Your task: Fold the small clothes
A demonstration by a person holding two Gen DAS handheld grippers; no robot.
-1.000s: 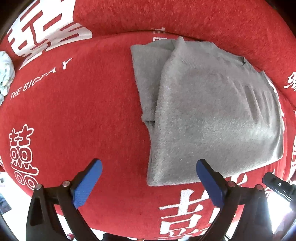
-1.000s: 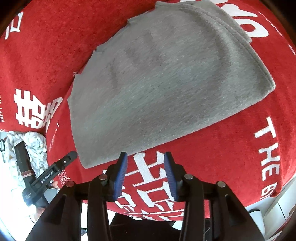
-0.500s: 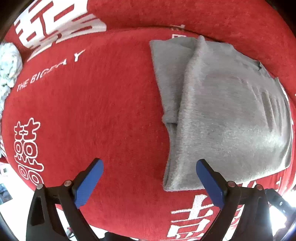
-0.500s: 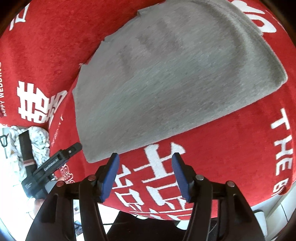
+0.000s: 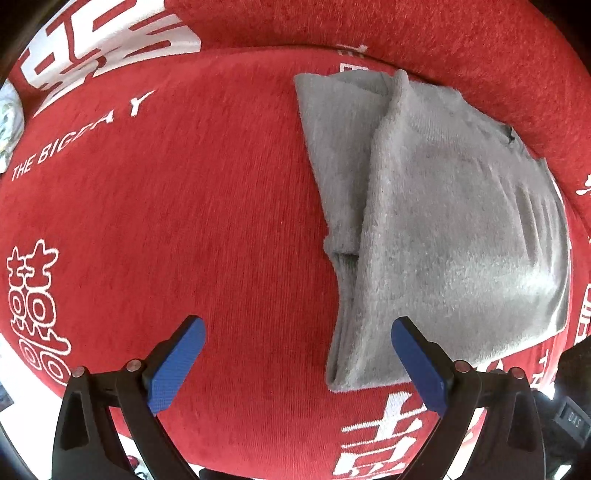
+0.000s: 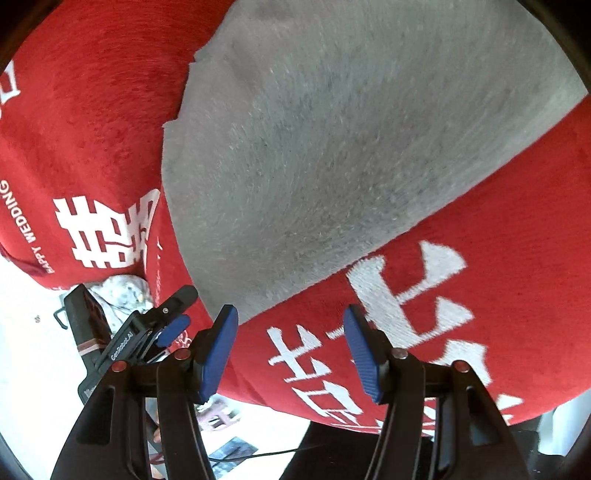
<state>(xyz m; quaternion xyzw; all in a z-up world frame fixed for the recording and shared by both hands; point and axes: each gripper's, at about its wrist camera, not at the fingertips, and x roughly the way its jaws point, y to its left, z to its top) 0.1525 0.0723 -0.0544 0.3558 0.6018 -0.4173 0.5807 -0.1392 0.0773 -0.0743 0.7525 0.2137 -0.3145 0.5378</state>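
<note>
A grey folded garment lies on a red cushion, its top layer folded over a narrower layer on the left. My left gripper is open and empty, just before the garment's near left corner, its right finger beside that corner. In the right wrist view the garment fills the upper middle. My right gripper is open and empty over the near edge of the garment, above white characters on the red fabric.
The red cushion carries white characters and lettering. A red backrest rises behind the garment. The left gripper shows at the lower left of the right wrist view, beside a patterned cloth at the cushion's edge.
My right gripper has opened wider and moved closer to the garment's near edge. My left gripper has shifted left, so the garment sits further right in its view.
</note>
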